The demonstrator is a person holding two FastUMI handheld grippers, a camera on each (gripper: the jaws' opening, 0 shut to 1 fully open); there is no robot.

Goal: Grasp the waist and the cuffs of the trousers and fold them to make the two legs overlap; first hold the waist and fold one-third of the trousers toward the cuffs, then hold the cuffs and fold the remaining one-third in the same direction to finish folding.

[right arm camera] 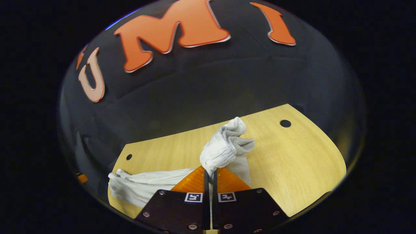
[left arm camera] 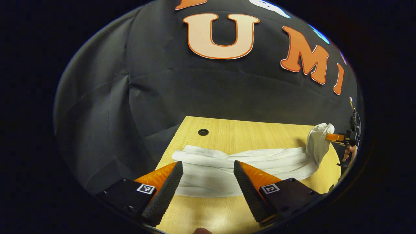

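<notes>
Trousers (right arm camera: 146, 185) lie in 1 strip across the table (right arm camera: 292, 156), so legs look overlapped. Right gripper (right arm camera: 210, 172) pinches 1 bunched end, lifted; left gripper (left arm camera: 208, 177) spread, empty. Next: left needs a grip, then fold 1 third.

Wooden table (left arm camera: 227, 130) against black cloth wall (left arm camera: 156, 84)

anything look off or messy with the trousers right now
Yes. The white trousers lie bunched into a wrinkled strip across the wooden table, not spread flat. One end is lifted in a crumpled wad, pinched by the right tongs. The left tongs hang open above the other end, gripping nothing.
</notes>
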